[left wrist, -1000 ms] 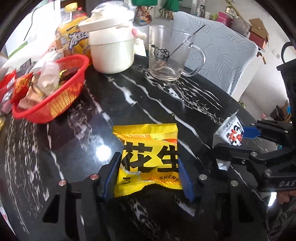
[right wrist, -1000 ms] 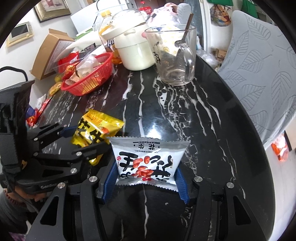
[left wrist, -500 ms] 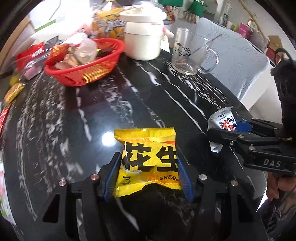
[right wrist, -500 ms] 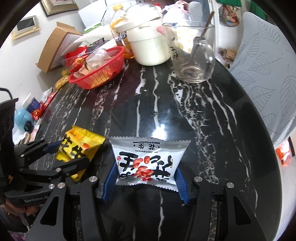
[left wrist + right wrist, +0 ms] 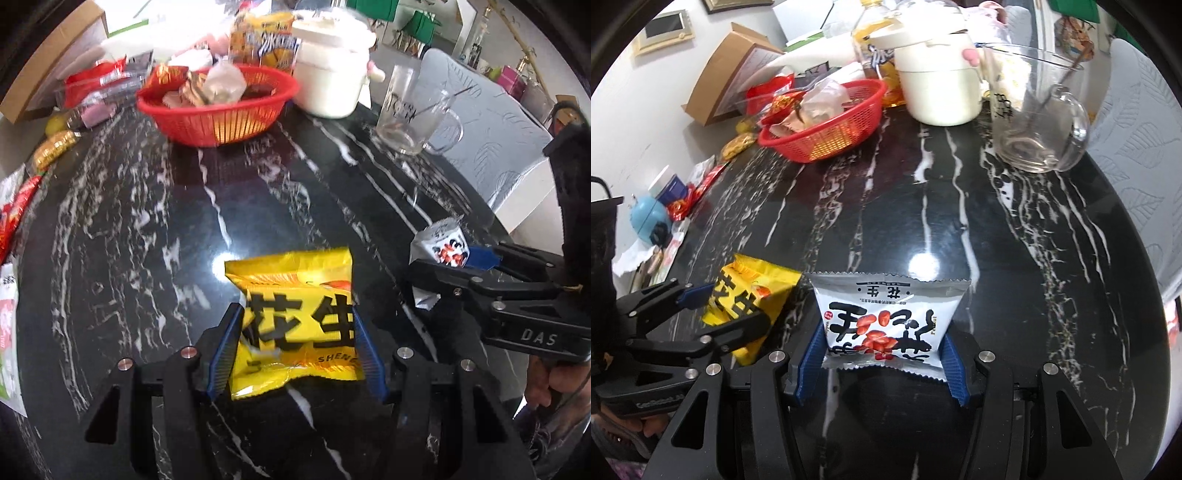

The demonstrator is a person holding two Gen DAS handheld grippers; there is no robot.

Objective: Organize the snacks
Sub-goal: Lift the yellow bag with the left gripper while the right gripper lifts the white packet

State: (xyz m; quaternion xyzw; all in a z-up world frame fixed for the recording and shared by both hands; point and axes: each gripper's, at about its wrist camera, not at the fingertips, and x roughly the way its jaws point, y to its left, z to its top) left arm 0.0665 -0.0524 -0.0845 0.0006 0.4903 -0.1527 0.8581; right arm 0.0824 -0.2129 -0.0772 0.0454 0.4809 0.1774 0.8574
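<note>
My left claw (image 5: 295,332) clamped on a yellow peanut packet (image 5: 295,314), my right claw (image 5: 881,354) clamped on a white peanut packet (image 5: 886,317), both above open black marble surface (image 5: 1015,258), red basket (image 5: 218,107) near the far edge, glass mug (image 5: 1034,110) beside it.

Both my wrist cameras look steeply down along their fingers, close over the black white-veined marble table (image 5: 155,229). They share the red plastic mesh basket (image 5: 827,142) at its far end.
</note>
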